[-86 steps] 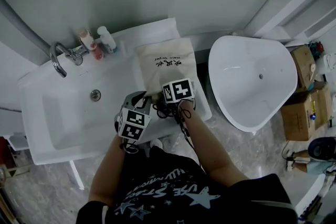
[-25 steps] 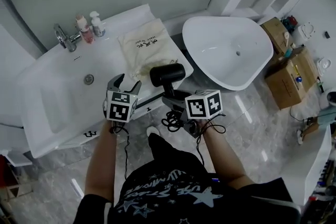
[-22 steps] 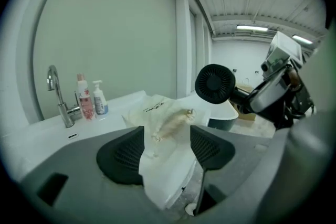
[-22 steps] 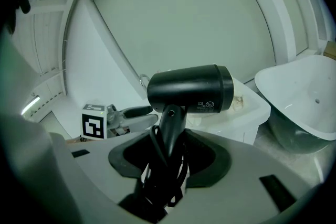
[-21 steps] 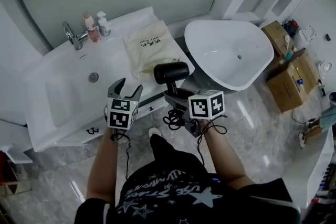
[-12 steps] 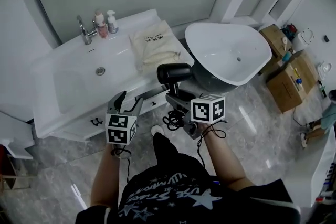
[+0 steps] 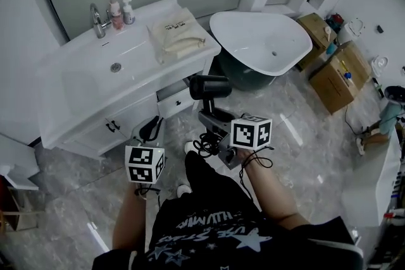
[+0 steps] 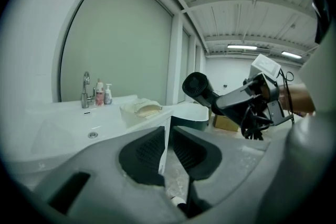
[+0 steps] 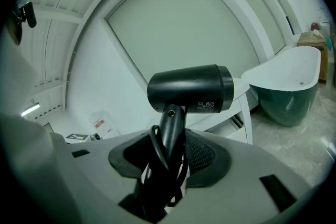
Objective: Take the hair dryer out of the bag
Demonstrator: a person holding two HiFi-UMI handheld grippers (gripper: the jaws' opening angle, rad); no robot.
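Black short-sleeve T-shirt (image 7: 209, 227), white stars + block lettering on front. Ahead of T-shirt, L side: left gripper (image 7: 150, 129), grey plastic shell. Its left cube (image 7: 145, 164) is white w/ black square markers, thin black left cable (image 7: 147, 187) under it. R side: right gripper (image 7: 211, 118), same grey shell. Right cube (image 7: 251, 133) has matching markers, w/ black right cable (image 7: 256, 160) looped btwn it & T-shirt. Pads (image 8: 148, 148) black, ribbed.

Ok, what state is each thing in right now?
Hair dryer: out of the bag, gripped by its handle, cord looped.
Bag: lying slack on the counter.
Right tool: shut on the hair dryer.
Left tool: jaws just closing, nearly together, nothing between them.
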